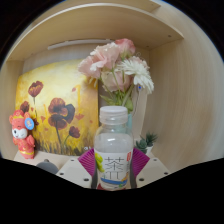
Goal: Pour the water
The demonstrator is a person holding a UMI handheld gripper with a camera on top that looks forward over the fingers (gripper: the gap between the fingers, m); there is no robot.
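A clear plastic bottle [113, 145] with a white label bearing dark characters stands upright between my fingers, its neck and white cap rising ahead of me. My gripper [113, 168] is shut on the bottle: the magenta pads [89, 162] press its label from both sides. Just beyond the bottle a glass vase [117, 97] holds pink and white flowers [117, 64]. The bottle hides the vase's lower part.
A panel painted with red poppies [57, 108] leans at the back left. A small red and orange toy figure [22, 132] stands left of the bottle. A small green plant [150, 141] sits to the right. A light wooden shelf [70, 20] curves behind.
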